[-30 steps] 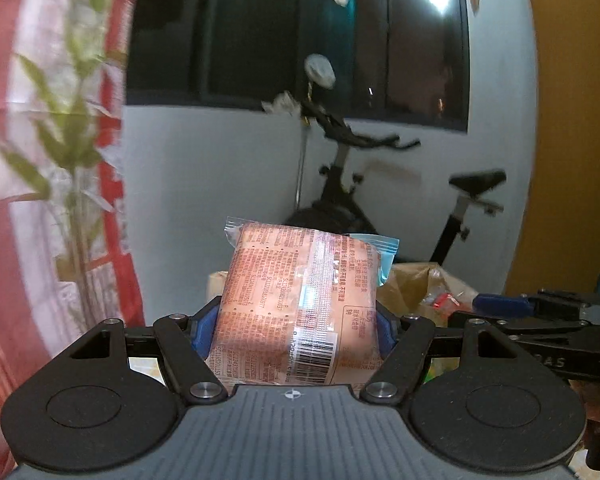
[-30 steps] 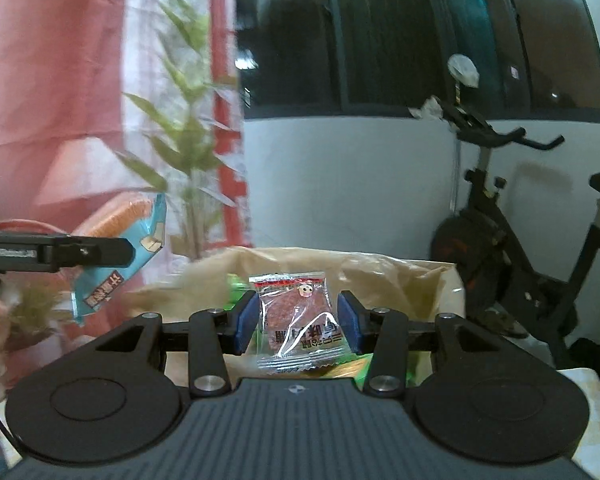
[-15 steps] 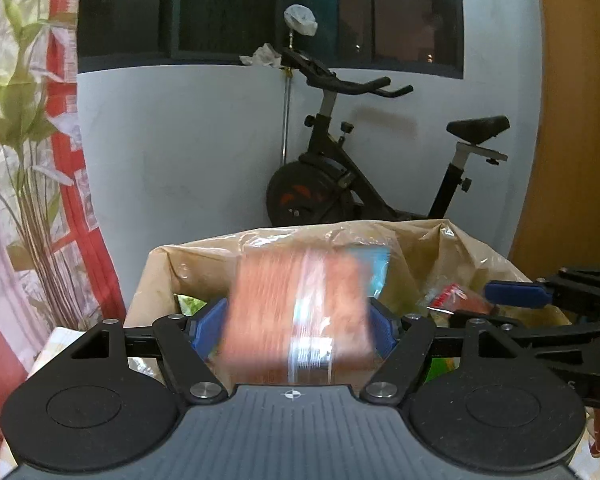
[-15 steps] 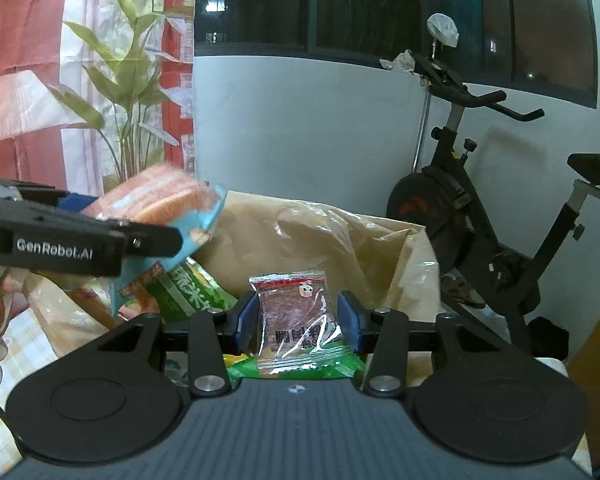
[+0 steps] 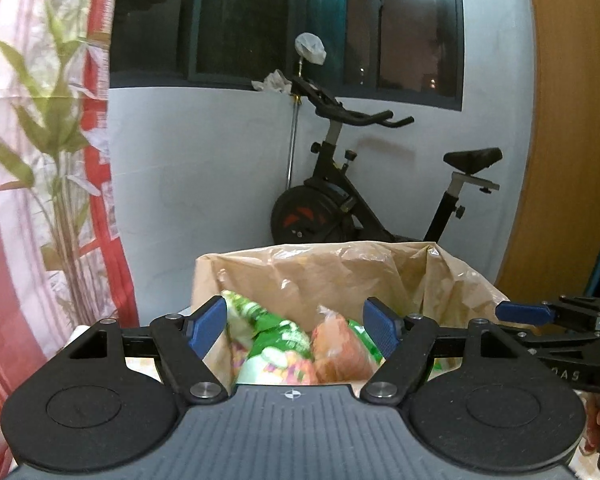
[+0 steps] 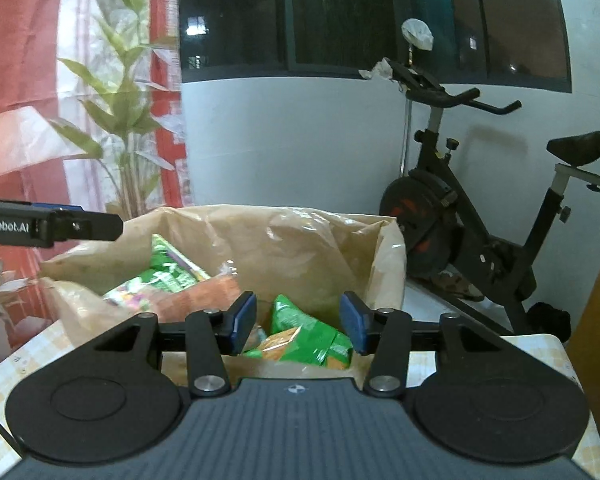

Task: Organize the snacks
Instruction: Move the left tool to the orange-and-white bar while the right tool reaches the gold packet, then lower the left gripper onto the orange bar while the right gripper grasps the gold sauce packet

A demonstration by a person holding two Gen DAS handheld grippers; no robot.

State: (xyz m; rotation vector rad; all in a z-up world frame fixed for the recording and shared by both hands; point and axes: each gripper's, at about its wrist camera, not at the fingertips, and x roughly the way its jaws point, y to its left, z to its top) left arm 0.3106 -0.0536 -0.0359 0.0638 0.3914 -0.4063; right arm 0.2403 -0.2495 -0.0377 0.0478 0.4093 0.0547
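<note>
Left gripper stands spread and empty above the brown bag; the orange packet lies inside, against the green packets. Right gripper, above the same bag's right half, has jaws just opened and nothing between them. Step: release complete. Next: withdraw both and fetch further snacks.

Brand lettering shows on one gripper beside the snack bag

The left gripper carries white lettering "enRobot.AI", cut at the frame's edge; print on the snack packets is too blurred to read.
</note>
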